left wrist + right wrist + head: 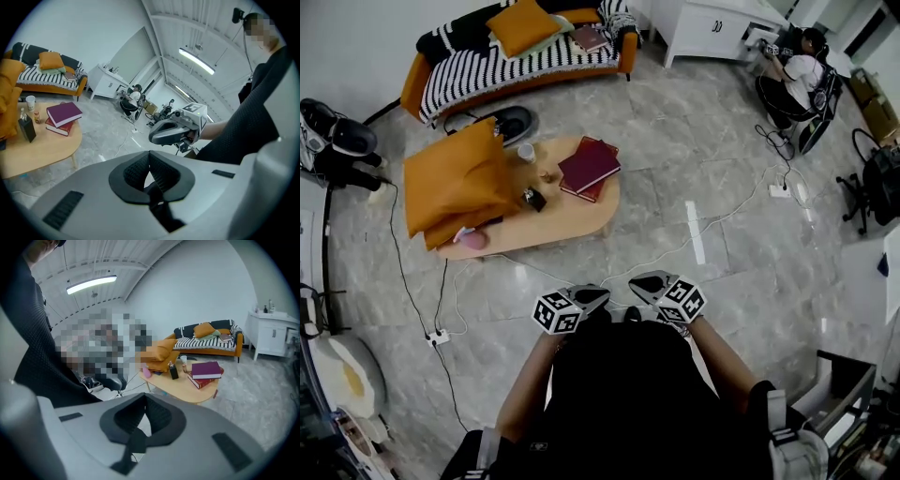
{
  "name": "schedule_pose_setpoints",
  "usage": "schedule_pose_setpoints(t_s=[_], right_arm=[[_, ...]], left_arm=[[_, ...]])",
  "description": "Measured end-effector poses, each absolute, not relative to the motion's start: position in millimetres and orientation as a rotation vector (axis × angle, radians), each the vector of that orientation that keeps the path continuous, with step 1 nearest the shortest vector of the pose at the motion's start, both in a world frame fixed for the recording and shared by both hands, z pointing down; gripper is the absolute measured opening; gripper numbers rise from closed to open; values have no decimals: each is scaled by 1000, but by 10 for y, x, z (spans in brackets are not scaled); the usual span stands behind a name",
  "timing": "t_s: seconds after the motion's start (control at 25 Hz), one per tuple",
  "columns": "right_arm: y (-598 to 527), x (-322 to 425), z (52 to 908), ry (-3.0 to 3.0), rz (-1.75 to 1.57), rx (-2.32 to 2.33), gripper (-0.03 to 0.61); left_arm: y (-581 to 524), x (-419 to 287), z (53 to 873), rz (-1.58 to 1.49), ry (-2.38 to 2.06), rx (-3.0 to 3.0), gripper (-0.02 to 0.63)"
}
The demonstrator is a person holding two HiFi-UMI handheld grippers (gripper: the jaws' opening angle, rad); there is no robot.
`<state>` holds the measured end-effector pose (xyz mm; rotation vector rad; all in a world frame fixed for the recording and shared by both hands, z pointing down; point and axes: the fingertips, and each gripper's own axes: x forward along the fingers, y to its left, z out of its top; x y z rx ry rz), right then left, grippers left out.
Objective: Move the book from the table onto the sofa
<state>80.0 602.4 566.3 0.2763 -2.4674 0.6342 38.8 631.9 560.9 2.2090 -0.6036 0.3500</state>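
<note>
Maroon hardback book [591, 162] is seen lying flat on top of a red book [592, 193], askew to it, near the right end of the oval wooden table [572, 225]. It is judged to be stiff and fairly heavy for a two-jaw grip, with a smooth cover that may slip. It would best be taken at an edge that overhangs the red book, with the pads set well in from the corner so that the weight does not lever it loose. A second gripper under the far edge might be needed.

A white cup [526, 151] and a dark bottle [533, 198] stand just beside the books; what they contain cannot be made out. Large orange cushions [455, 183] are piled on the left end of the table.

The sofa [412, 89] is set beyond the table, covered by a striped throw, with an orange cushion and what looks like another book on it.

The left gripper [150, 171] and the right gripper [144, 413] are held close to the body, well apart from the table, each with its jaws together and nothing between them.
</note>
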Motion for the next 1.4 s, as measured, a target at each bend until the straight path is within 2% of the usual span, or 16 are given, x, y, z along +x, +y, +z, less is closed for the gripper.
schedule_pose_setpoints(t_s=[0.6, 1.4], right_arm=[[5653, 386, 5741, -2454, 686, 453, 9], [5134, 447, 5771, -2506, 689, 389, 9]], left_arm=[[5886, -271, 5688, 397, -532, 2236, 5], [5649, -176, 5702, 420, -617, 2181, 5]])
